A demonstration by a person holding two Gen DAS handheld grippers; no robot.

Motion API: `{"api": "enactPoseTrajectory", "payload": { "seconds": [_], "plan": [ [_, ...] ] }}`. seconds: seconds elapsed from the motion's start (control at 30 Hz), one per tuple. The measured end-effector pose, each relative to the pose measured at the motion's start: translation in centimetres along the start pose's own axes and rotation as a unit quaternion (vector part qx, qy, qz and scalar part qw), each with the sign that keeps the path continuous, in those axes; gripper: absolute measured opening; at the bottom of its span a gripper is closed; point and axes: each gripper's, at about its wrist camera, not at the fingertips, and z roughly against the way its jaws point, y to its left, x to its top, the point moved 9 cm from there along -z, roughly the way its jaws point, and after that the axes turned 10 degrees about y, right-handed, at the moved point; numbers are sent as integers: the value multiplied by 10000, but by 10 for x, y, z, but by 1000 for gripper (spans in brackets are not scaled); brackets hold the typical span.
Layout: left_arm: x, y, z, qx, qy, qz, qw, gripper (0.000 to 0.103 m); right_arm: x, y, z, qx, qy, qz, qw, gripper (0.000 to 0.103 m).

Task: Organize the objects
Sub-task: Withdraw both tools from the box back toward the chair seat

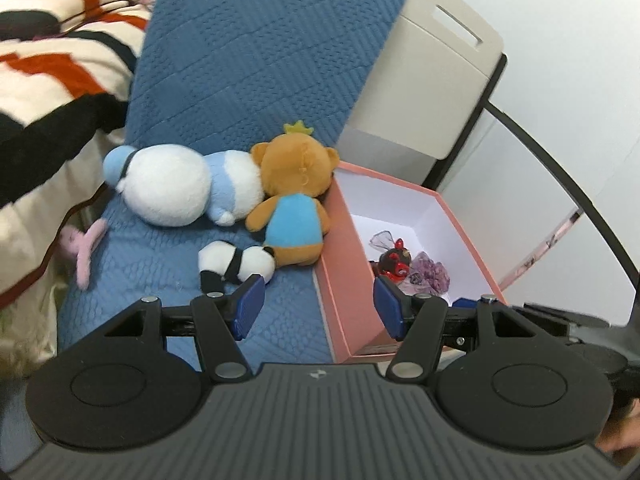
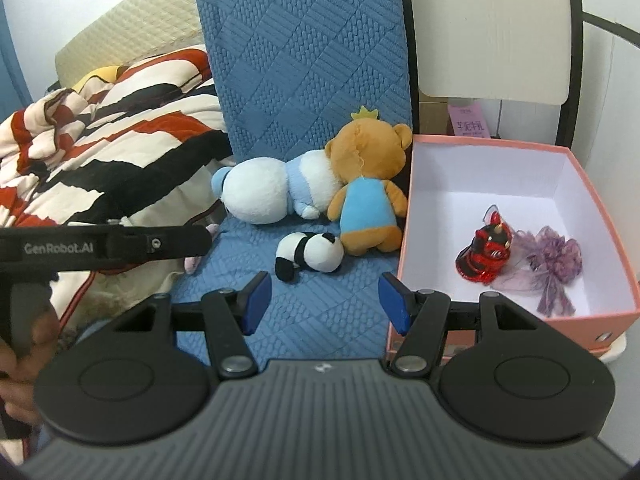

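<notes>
Both grippers are held wide open with nothing between their blue pads. The left gripper (image 1: 318, 304) sits at the bottom of its view, over the edge of the pink box (image 1: 340, 264). The right gripper (image 2: 324, 302) sits at the bottom of its view, above the blue quilted cushion (image 2: 304, 60).

In the middle of the right view, three soft toys lie on the cushion. The brown bear (image 2: 366, 184), in a light blue top with a small crown, leans against the left wall of the pink box (image 2: 404, 248). The big white and blue plush (image 2: 272, 192) lies on its side, touching the bear. The little panda (image 2: 312, 256) lies just in front of them.

Inside the box, at the right of the frame, a shiny red and black figure (image 2: 484, 256) sits beside a purple bow (image 2: 552, 264).

A striped blanket (image 2: 100, 140) fills the left side.
</notes>
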Motion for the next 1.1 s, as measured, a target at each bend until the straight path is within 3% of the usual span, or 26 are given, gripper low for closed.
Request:
{"api": "enactPoseTrajectory", "payload": {
  "seconds": [0.17,0.33,0.53,0.6,0.63,0.67,0.9,1.1],
  "plan": [
    [-23,18,7,-7,-65,291,9996,71,-20,20,-6,-2,42,135,9999,62],
    [-30,29,19,319,-258,250,9988,74,-35,36,-8,53,39,245,9997,62],
    [-32,37,31,407,-456,234,9979,91,-38,38,-9,-17,-25,285,9996,62],
    [-31,39,31,364,-495,283,9977,97,-38,37,-12,74,18,237,9997,78],
    [-30,40,30,355,-504,296,9977,99,-37,36,-15,119,26,213,9997,97],
    [-30,42,29,344,-542,286,9975,101,-37,35,-17,147,55,193,9997,103],
    [-30,60,12,415,-528,443,9968,101,-39,31,-37,125,196,232,9995,103],
    [-24,82,-9,742,-604,493,9942,101,-38,28,-65,-61,167,450,9988,103]
  ]
}}
